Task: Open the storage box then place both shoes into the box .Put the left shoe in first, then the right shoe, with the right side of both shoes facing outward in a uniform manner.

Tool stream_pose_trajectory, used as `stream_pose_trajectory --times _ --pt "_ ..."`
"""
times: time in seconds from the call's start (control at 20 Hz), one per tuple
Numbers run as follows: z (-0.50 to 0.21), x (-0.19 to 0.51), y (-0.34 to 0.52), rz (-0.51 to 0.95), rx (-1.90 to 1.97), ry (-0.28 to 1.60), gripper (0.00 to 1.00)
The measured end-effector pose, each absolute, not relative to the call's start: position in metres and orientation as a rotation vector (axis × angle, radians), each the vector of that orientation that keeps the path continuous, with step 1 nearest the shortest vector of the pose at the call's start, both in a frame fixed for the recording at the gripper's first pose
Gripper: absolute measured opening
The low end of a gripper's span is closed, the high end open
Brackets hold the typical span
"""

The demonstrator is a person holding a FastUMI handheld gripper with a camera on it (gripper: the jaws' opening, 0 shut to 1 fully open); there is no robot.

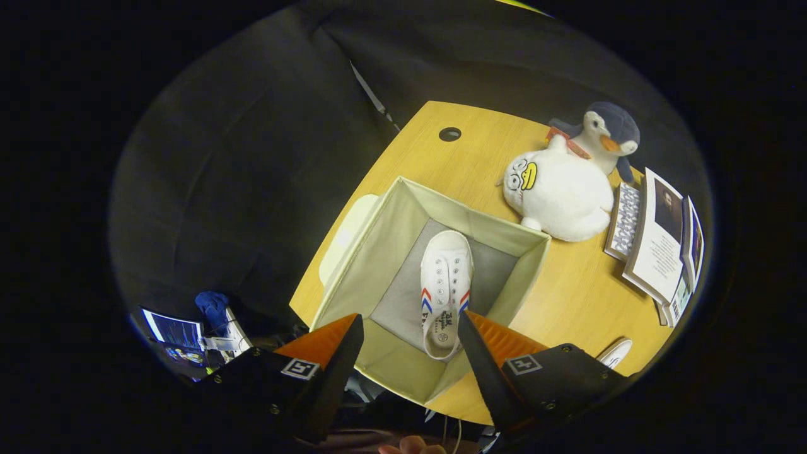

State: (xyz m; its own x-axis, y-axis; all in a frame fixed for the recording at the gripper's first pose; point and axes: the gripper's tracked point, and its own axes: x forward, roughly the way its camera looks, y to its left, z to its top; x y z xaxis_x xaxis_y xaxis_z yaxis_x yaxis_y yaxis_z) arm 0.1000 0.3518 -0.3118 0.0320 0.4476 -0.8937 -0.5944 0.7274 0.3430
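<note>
A: Gripper (410, 340) hangs above the box, fingers spread wide, gripping nothing. One white shoe (445, 291) lies between and just beyond them on the fabric storage box (372, 252) floor.

B: The other shoe goes beside it, same way round, I'd say. Keep clear of the box walls.

A: Beyond on the desk (435, 157), a white duck plush (558, 195), then a penguin plush (608, 135).

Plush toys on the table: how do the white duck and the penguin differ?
The white duck plush is larger and almost all white with a yellow bill; the penguin plush is smaller, dark-headed with an orange beak. The duck lies nearer the storage box; the penguin sits behind it, touching. Both rest on the table, beyond the open gripper.
</note>
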Motion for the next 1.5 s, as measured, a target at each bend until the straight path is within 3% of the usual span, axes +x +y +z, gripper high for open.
stream_pose_trajectory --times 0.65,1.5 --pt "-0.286 0.117 0.236 0.695 -0.021 1.265 0.92" --pt "-0.329 0.097 0.059 0.443 0.118 1.297 0.92"
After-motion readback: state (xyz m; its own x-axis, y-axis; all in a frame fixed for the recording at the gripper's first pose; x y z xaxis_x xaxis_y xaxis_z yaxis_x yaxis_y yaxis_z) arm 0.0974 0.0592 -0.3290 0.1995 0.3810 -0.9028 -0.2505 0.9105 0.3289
